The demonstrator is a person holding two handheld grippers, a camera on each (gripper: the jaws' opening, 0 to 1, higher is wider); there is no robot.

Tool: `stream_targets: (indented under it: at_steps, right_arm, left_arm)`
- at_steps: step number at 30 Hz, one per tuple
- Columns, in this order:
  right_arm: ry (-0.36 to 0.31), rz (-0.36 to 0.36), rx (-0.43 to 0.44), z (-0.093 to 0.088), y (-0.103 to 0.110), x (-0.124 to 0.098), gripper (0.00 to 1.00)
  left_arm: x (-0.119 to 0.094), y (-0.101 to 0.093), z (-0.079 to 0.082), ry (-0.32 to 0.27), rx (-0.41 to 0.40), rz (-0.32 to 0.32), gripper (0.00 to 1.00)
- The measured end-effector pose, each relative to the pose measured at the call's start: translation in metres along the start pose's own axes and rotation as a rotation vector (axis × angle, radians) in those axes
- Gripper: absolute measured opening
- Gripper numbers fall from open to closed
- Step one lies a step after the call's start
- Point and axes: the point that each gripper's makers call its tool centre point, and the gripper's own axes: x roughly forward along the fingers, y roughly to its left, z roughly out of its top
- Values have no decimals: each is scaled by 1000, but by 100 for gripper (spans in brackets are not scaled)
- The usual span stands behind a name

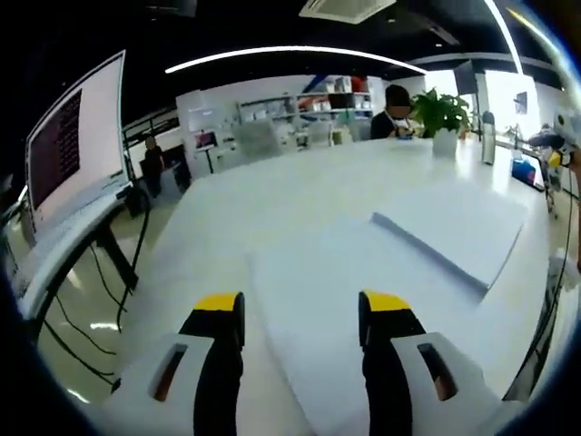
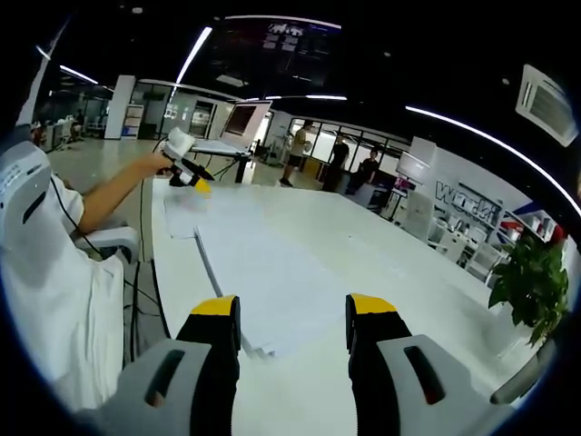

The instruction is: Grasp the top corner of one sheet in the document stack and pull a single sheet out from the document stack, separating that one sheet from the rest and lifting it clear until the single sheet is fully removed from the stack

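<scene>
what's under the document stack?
The document stack lies on the white table, beside a separate single sheet. Whatever sits directly beneath the stack is covered; only its top sheet and one edge show.

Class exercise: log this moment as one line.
left tongs: open, over single sheet | right tongs: open, above document stack | grasp: none

The document stack (image 1: 458, 232) is a thick, flat pile of white sheets lying on the white worktop (image 1: 300, 182), its near edge showing as a pale layered band in the left gripper view. A single white sheet (image 1: 318, 318) lies flat on the worktop just in front of that edge, apart from the pile's top face. In the right gripper view the stack (image 2: 263, 282) shows slightly uneven, stepped sheet corners at its near end.
</scene>
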Motion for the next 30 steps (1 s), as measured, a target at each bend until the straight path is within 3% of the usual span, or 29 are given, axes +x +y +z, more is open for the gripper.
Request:
stream_targets:
  at_steps: [14, 24, 30]
  right_arm:
    - [-8, -7, 1, 1, -2, -3, 46]
    - [-11, -10, 1, 3, -2, -4, 46]
    - [-13, -9, -1, 4, -1, -4, 46]
  left_arm:
    - [-2, -19, 23, -68, -3, -36, 52]
    - [-10, -37, 44, -148, 0, -74, 55]
    - [-10, -46, 50, -159, 11, -96, 55]
